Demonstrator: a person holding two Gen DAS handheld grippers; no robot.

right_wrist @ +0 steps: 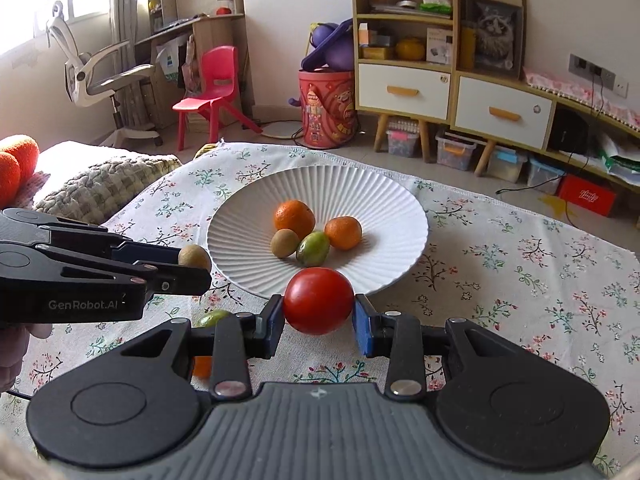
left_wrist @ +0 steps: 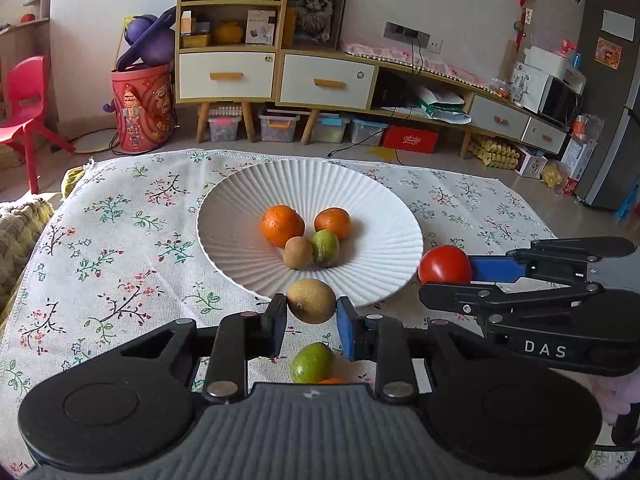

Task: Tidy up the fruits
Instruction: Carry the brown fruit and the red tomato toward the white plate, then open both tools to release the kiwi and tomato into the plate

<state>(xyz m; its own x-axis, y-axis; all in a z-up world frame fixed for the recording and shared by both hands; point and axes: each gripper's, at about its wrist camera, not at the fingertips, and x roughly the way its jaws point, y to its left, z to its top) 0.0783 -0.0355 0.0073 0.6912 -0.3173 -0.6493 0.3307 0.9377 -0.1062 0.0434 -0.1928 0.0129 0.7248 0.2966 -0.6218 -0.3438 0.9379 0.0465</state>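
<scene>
A white ribbed plate [left_wrist: 360, 192] [right_wrist: 380, 196] on the floral cloth holds two oranges [left_wrist: 282, 225] [left_wrist: 333, 222], a brown kiwi [left_wrist: 298, 253] and a green fruit [left_wrist: 326, 247]. My left gripper [left_wrist: 312, 314] is shut on a brown kiwi [left_wrist: 312, 301] [right_wrist: 194, 258], held at the plate's near rim. My right gripper [right_wrist: 318, 316] is shut on a red tomato [right_wrist: 319, 300] [left_wrist: 445, 266], held at the plate's near edge. A green fruit [left_wrist: 311, 362] [right_wrist: 212, 318] and part of an orange [left_wrist: 332, 381] [right_wrist: 202, 366] lie on the cloth below the grippers.
The floral cloth [left_wrist: 120, 260] covers the table. A knitted cushion [right_wrist: 100, 184] and orange balls [right_wrist: 16, 160] lie to the left. A red chair [right_wrist: 212, 92], red bin [right_wrist: 328, 108] and wooden cabinets [right_wrist: 404, 80] stand beyond.
</scene>
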